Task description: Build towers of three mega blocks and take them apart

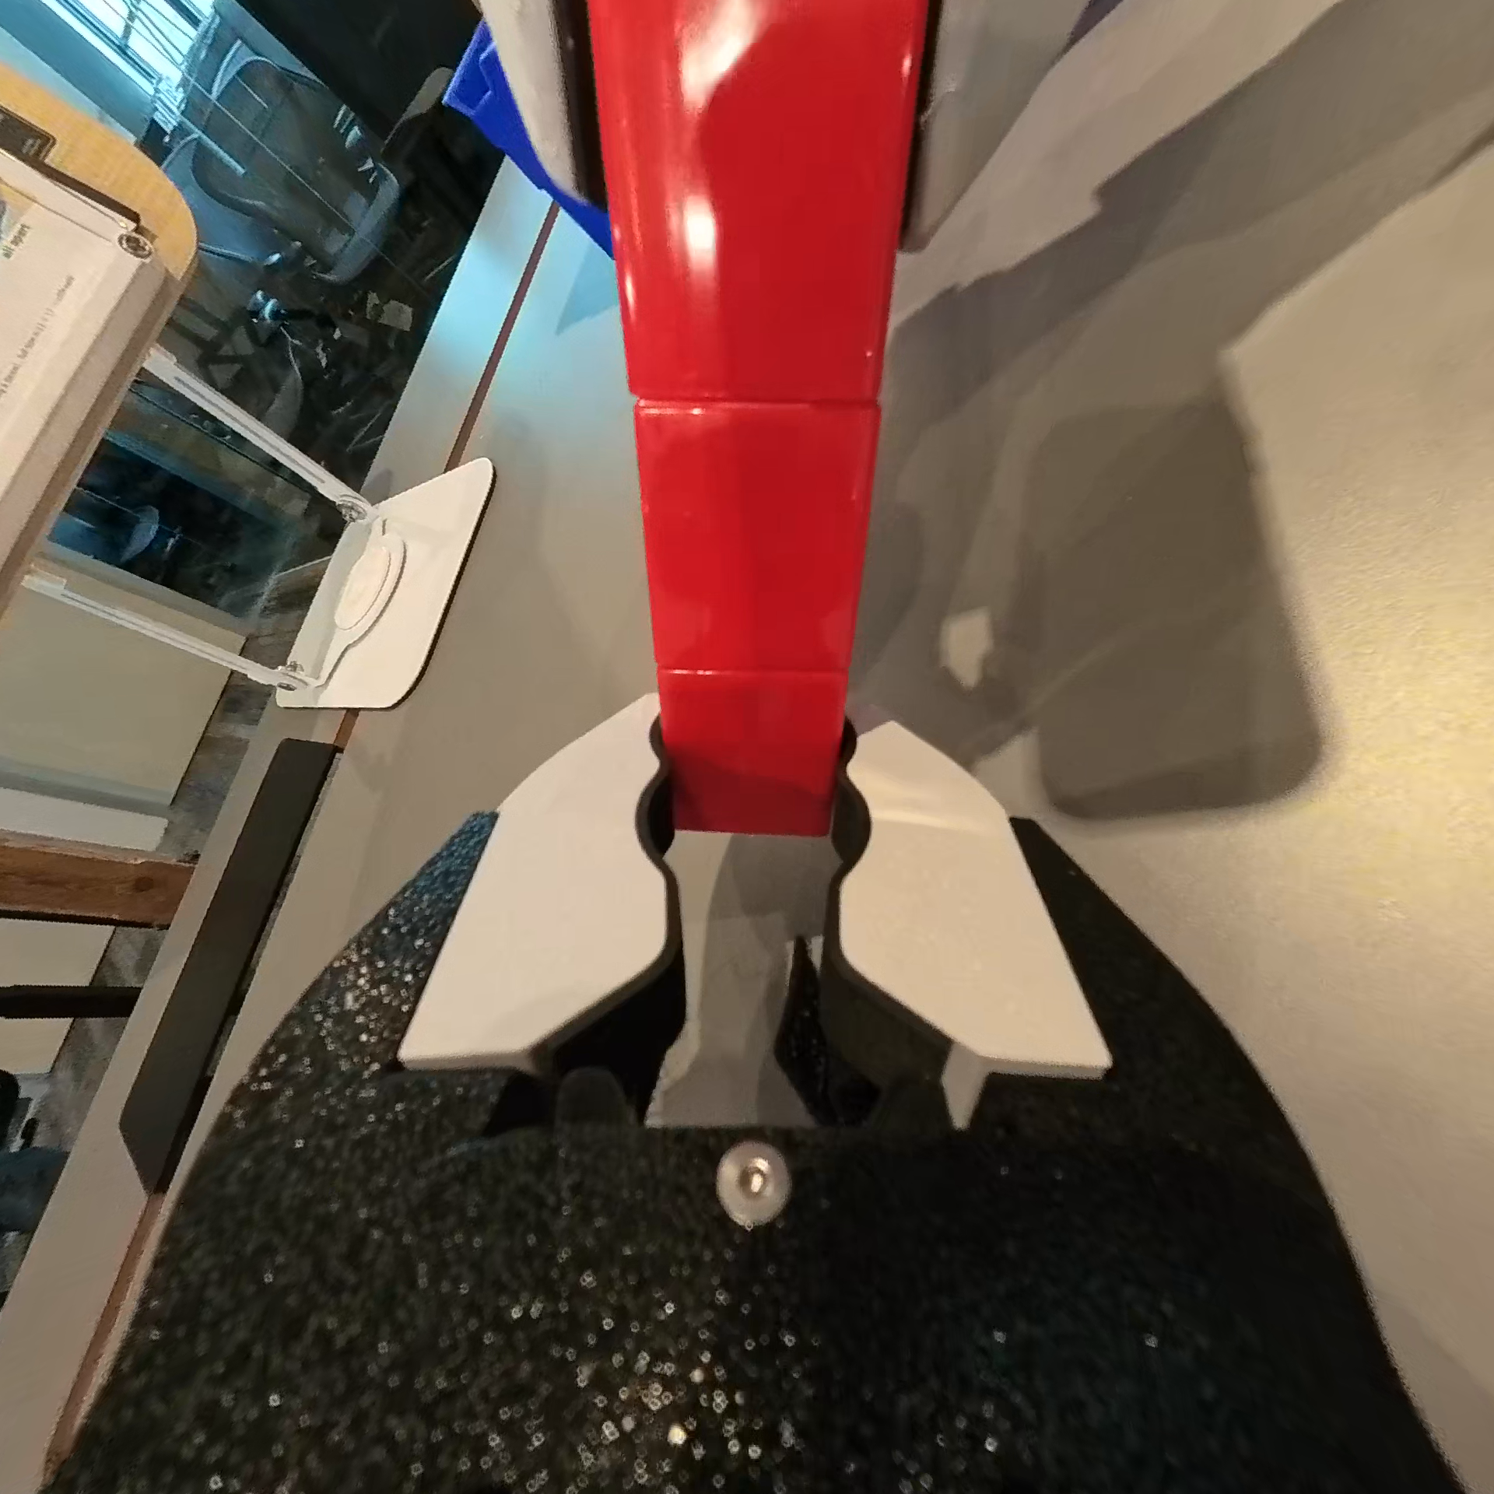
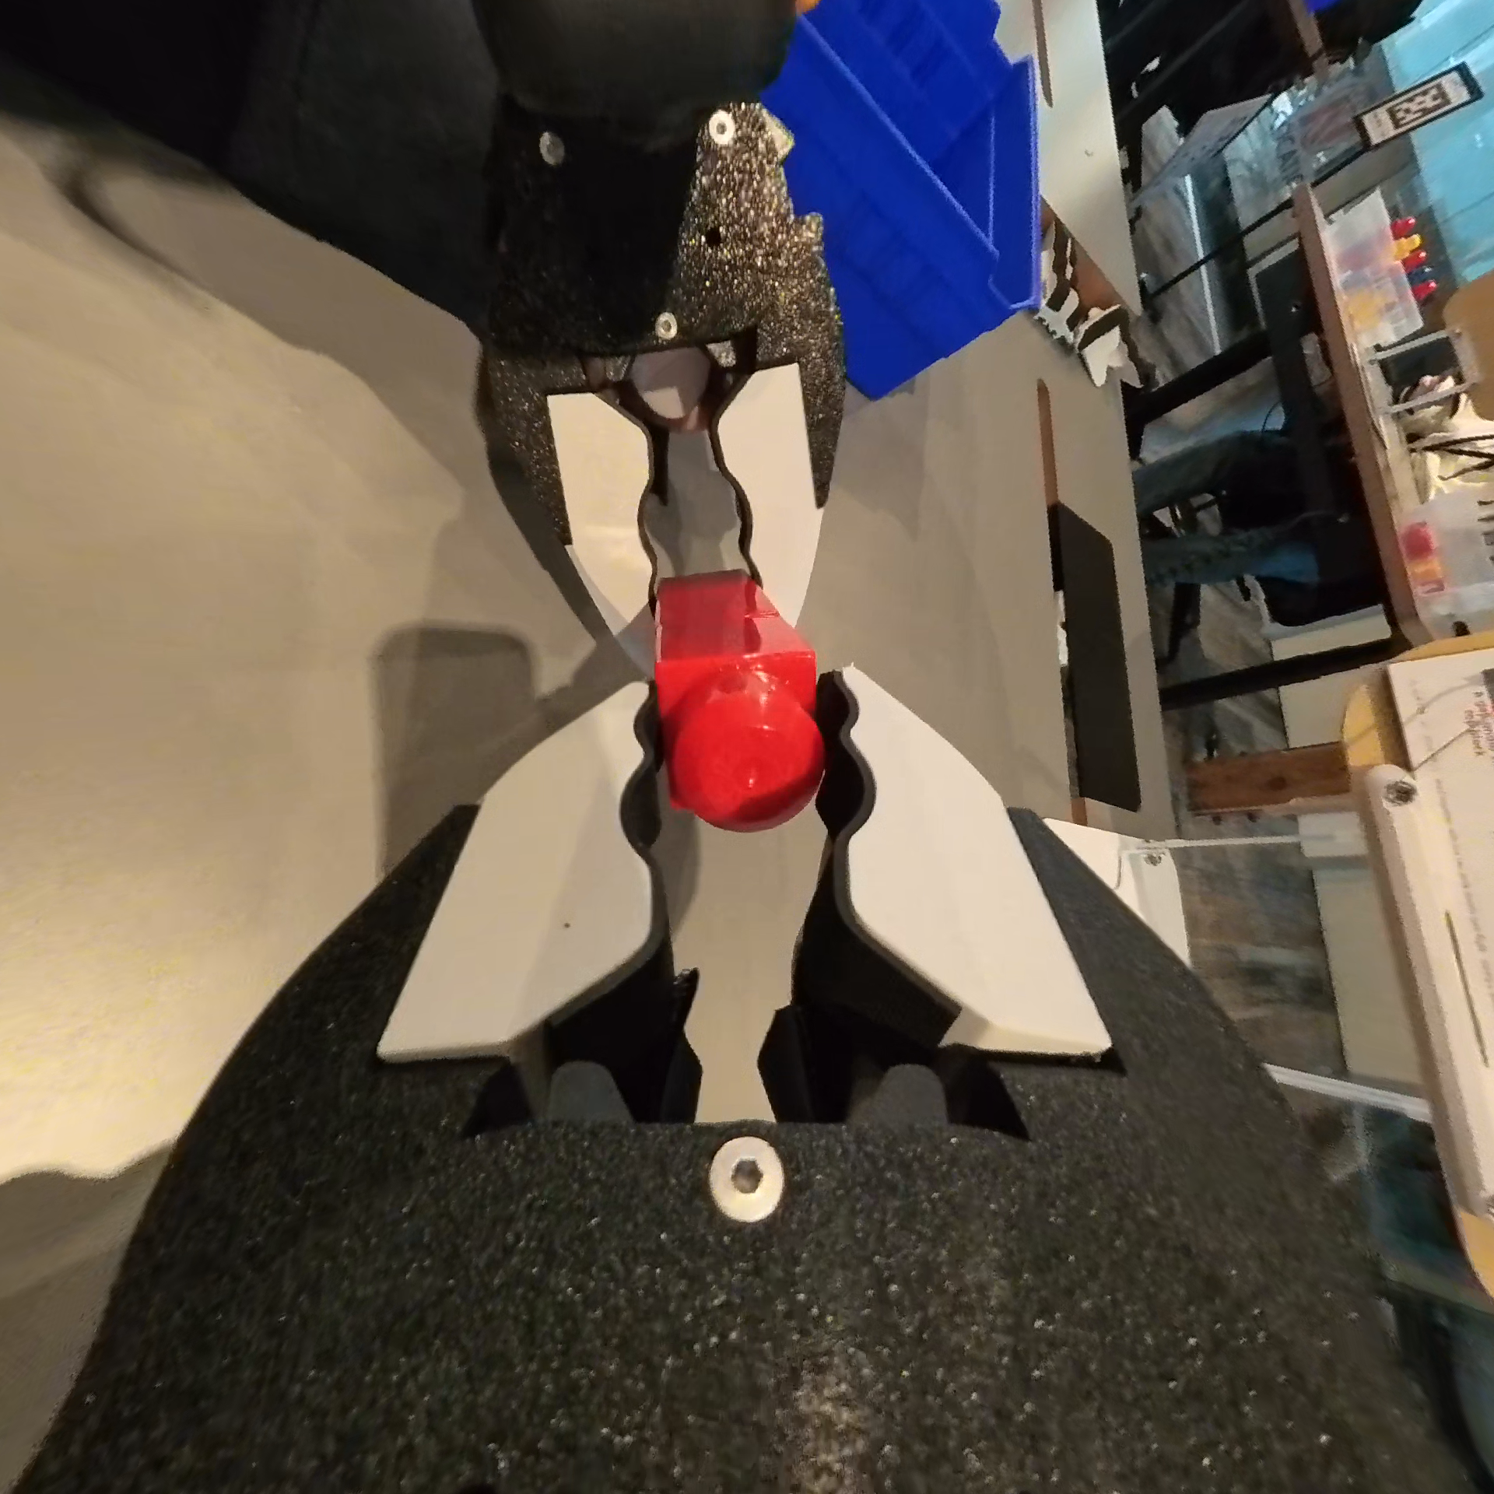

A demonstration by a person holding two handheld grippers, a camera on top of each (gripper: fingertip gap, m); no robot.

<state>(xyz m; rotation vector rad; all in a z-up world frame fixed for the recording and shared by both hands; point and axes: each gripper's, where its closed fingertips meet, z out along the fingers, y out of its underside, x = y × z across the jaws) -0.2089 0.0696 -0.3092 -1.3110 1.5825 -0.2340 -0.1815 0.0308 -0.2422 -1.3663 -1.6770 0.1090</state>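
Observation:
A red tower of three mega blocks [image 1: 756, 501] is held in the air above the grey table [image 1: 1213, 808], end to end between both grippers. My left gripper [image 1: 756, 768] is shut on its near end block. My right gripper [image 1: 752, 121] grips the far end at the top of the left wrist view. In the right wrist view the tower [image 2: 728, 663] points its round stud at the camera. My right gripper [image 2: 740, 744] is shut on that end, and the left gripper [image 2: 703, 598] holds the opposite end.
A blue bin [image 2: 913, 202] stands on the table behind the grippers and also shows in the left wrist view [image 1: 501, 121]. A white stand base [image 1: 388, 598] sits near the table's edge. Shelves and clutter [image 2: 1334, 404] lie beyond the table. One gripper's finger ends stand about 9 cm off the other's.

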